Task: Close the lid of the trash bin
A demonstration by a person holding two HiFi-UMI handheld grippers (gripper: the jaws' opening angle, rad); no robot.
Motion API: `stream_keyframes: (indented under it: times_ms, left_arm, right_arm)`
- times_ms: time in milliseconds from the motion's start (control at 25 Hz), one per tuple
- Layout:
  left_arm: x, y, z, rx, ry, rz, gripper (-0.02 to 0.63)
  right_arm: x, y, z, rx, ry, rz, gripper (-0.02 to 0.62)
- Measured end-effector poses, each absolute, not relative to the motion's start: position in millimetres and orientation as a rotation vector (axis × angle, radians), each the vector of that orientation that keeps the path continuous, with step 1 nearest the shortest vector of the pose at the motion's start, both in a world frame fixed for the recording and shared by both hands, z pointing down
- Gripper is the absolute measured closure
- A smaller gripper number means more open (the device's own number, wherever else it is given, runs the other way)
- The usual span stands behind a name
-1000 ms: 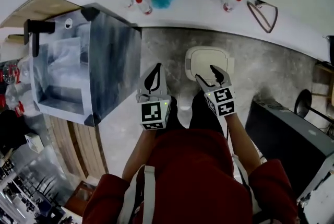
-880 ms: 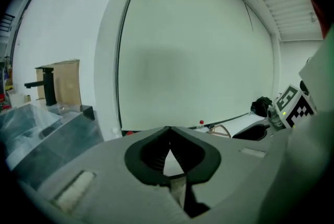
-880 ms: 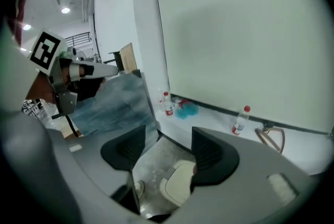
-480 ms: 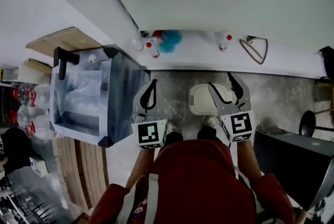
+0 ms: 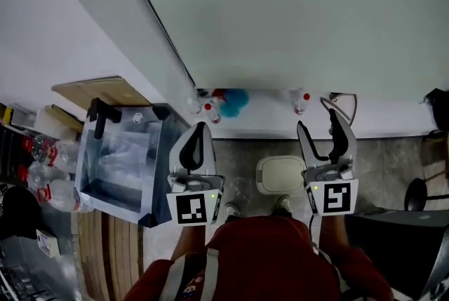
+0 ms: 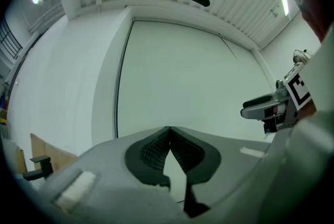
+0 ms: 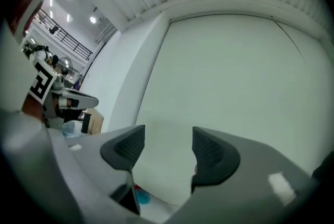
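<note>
Cream and rounded-square from above, the trash bin [image 5: 279, 175] sits on the grey floor [image 5: 238, 152] just ahead of the person's shoes [image 5: 283, 204]. It lies below and between the two claws, slightly nearer the right claw [image 5: 319, 123]. That claw's jaws stand apart with nothing between them. The left claw [image 5: 200, 127] is pinched together, empty. Both point at the white wall [image 5: 280, 26], so reaching the lid means coming down. The lid looks flat already, though I cannot be sure.
</note>
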State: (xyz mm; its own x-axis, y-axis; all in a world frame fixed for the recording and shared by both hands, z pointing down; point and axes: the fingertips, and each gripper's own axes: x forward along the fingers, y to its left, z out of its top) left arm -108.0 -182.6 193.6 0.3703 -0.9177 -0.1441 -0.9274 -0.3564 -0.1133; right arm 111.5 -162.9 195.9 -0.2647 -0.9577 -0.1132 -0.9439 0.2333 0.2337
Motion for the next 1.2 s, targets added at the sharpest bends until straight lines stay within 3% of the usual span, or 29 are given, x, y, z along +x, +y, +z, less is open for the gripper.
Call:
stream_keyframes:
  times_ms: [240, 320, 400, 600, 840, 1200]
  left_arm:
    - [-105.8, -187.6, 180.4, -2.428, 1.645, 0.122, 0.604]
    - [-105.3, -188.7, 180.8, -2.437, 1.641, 0.107, 0.604]
    - [-107.0, -190.2, 183.1, -2.441, 1.642, 0.096, 0.604]
    - [-108.9, -191.3, 182.2, -2.435, 1.661, 0.105, 0.604]
    - [-102.6, -188.7, 179.7, -2.452, 1.65, 0.102, 0.604]
    - [-104.9, -187.2, 183.0, -2.446, 1.663, 0.104, 0.604]
  right_arm:
    - [119.7, -166.5, 188.0, 1.882, -2.406, -0.436, 0.325]
    - [123.4, -165.8, 185.5, 1.921, -2.386, -0.467, 0.347]
    - [128.5, -162.9, 183.2, 1.979, -2.37, -0.491, 0.412]
    - [131.7, -163.1, 183.8, 1.978, -2.382, -0.481, 0.439]
    - [135.4, -158.4, 180.2, 2.017, -2.382, -0.497, 0.595]
    - [133.9, -158.3, 182.9, 2.007, -2.384, -0.501, 0.595]
